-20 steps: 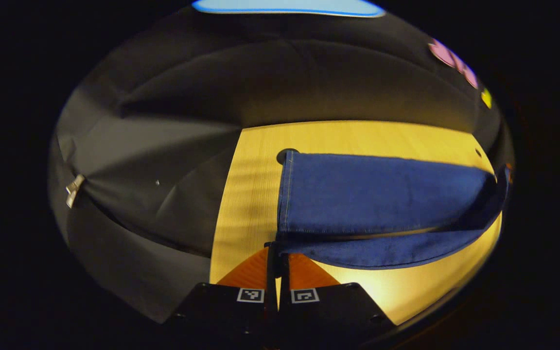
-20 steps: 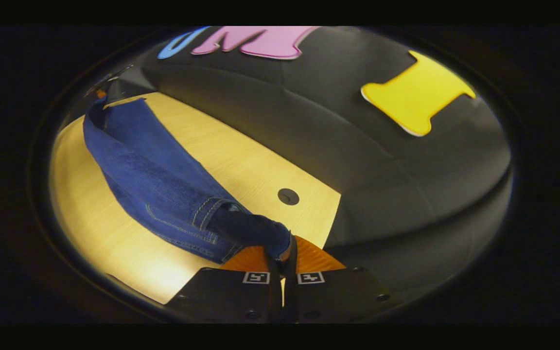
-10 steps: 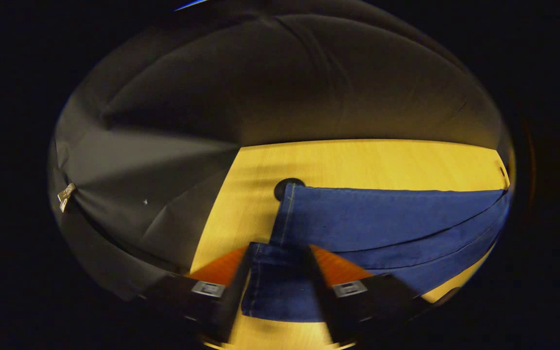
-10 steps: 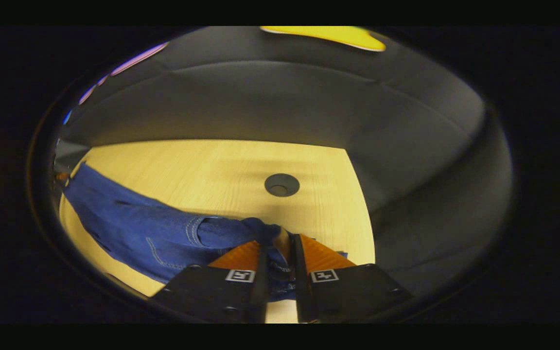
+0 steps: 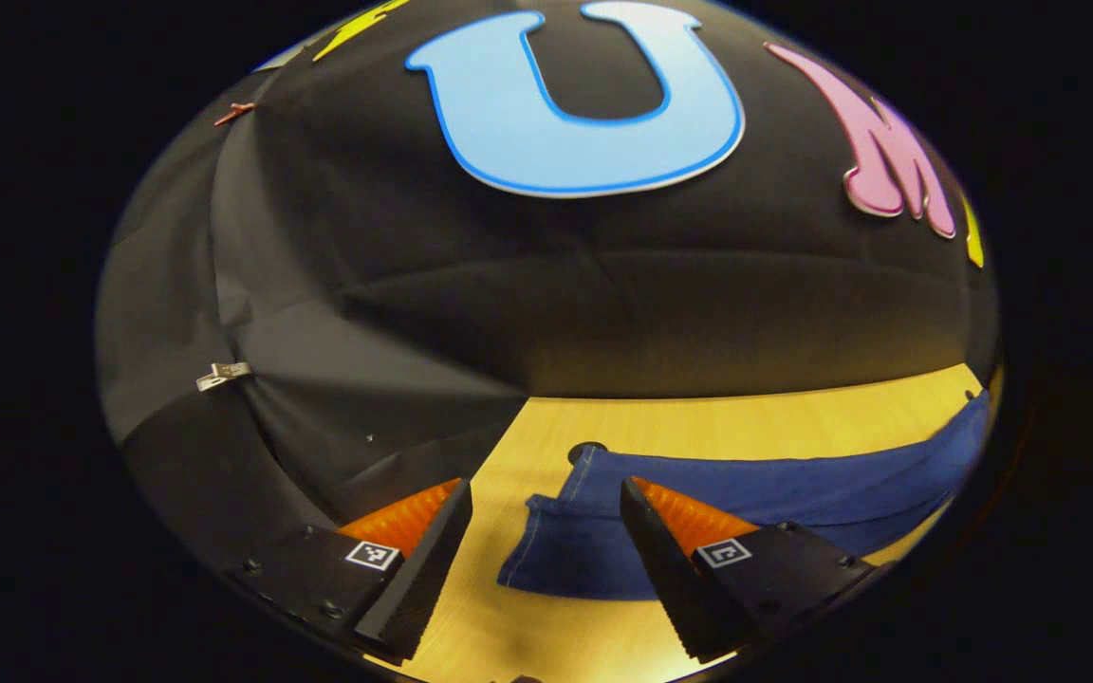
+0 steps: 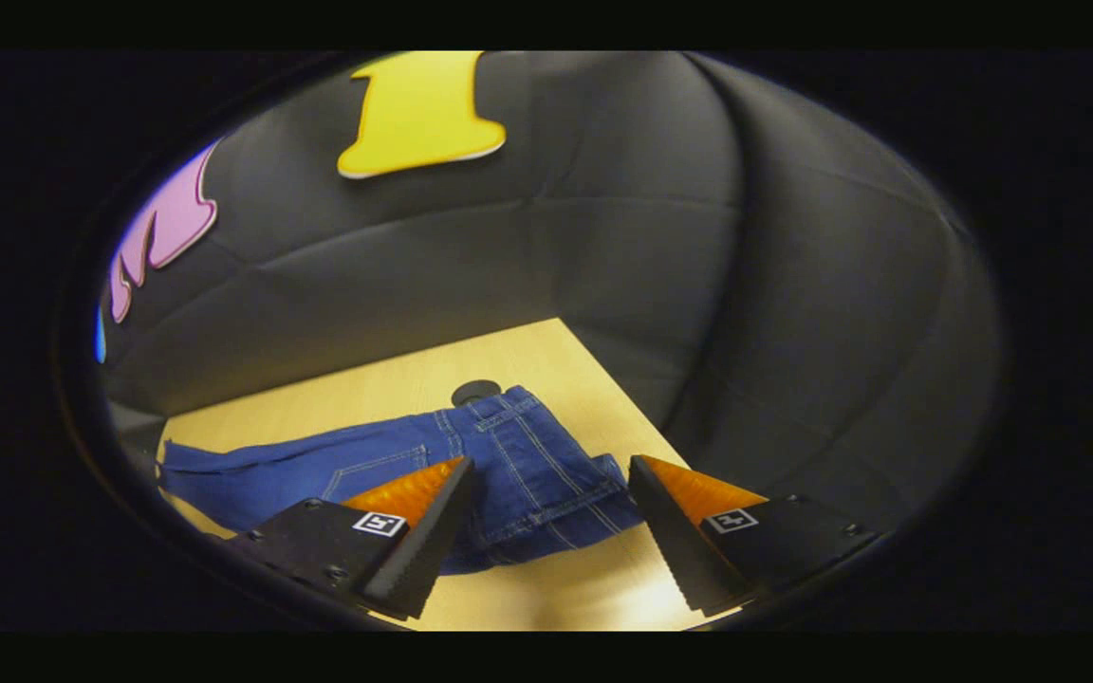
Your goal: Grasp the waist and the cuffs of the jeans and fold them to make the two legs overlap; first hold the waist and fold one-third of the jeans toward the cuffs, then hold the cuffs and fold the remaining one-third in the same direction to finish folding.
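Small square black-and-white markers are seen on each finger; no legible writing can be made out on them. Blue jeans [image 5: 755, 498] are laid flat on a pale wooden table [image 5: 746, 417], the two legs overlapped. In the left gripper view, the left gripper [image 5: 544, 541] is held with fingers spread wide, the cuffs [image 5: 556, 545] lying just ahead between them. In the right gripper view, the right gripper [image 6: 551, 531] is likewise spread apart, with the stitched waist [image 6: 532, 474] lying ahead between its fingers.
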{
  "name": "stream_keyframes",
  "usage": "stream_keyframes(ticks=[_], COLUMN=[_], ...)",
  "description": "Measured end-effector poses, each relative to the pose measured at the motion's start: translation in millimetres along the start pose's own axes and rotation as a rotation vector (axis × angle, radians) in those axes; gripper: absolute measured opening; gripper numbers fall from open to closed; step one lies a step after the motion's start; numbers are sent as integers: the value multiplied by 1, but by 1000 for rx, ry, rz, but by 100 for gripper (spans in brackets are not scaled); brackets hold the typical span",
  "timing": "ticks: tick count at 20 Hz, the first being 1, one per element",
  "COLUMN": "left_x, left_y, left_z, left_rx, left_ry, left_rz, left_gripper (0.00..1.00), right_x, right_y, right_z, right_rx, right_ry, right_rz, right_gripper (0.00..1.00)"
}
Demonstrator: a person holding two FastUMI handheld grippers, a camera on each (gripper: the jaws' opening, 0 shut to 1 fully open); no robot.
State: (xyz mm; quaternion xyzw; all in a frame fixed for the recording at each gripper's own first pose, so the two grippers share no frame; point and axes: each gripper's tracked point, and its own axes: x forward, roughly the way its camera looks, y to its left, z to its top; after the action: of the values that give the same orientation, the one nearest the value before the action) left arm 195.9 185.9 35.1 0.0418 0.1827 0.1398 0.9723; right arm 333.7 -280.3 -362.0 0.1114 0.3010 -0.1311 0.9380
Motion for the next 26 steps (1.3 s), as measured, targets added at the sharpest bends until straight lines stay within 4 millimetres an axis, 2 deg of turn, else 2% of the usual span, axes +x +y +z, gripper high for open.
stream_keyframes(ticks=[1, 4, 6, 8, 11, 13, 15, 16, 17, 18, 19, 21, 22, 23, 26], left_x=[-15, -53, -78, -95, -106, -106, -103, -103, -103, -106, -106, -107, -107, -108, -110], left_y=[-1, -10, -27, -53, -95, -101, -109, -114, -120, -125, -128, -132, -134, -137, -142], left_z=[0, -17, -29, -33, -43, -59, -62, -62, -61, -63, -63, -65, -66, -67, -72], left_rx=[-3, -50, -129, -231, -334, -303, -275, -269, -263, -254, -246, -233, -226, -218, -206], left_ry=[-12, -3, -5, -23, -7, 12, 18, 15, 12, 10, 11, 12, 13, 11, 16], left_rz=[9, 22, 39, -3, -124, -131, -139, -150, -166, -176, -179, -181, -181, -183, -195], left_gripper=[98, 98, 98, 98, 99, 100, 97, 97, 97, 96, 96, 96, 96, 96, 96], right_x=[0, 4, 4, 3, -2, 0, 2, 5, 8, 7, 10, 3, 3, 3, 8], right_y=[-3, -1, -1, -3, -7, -7, -4, -2, 0, 0, 2, 2, 6, 13, 22], right_z=[-3, -7, -3, 0, 6, -4, -16, -16, -18, -20, -21, -19, -15, -20, -19], right_rx=[10, 12, 23, 51, 58, 79, 70, 63, 57, 51, 54, 66, 85, 110, 89], right_ry=[-21, -32, -43, -66, -104, -58, -11, -25, -23, -30, -24, -19, -24, -8, -42], right_rz=[-7, -7, -21, -41, -72, -69, -68, -71, -78, -86, -90, -99, -95, -83, -97], right_gripper=[98, 98, 98, 98, 98, 98, 98, 98, 92, 98, 99, 96, 86, 82, 46])
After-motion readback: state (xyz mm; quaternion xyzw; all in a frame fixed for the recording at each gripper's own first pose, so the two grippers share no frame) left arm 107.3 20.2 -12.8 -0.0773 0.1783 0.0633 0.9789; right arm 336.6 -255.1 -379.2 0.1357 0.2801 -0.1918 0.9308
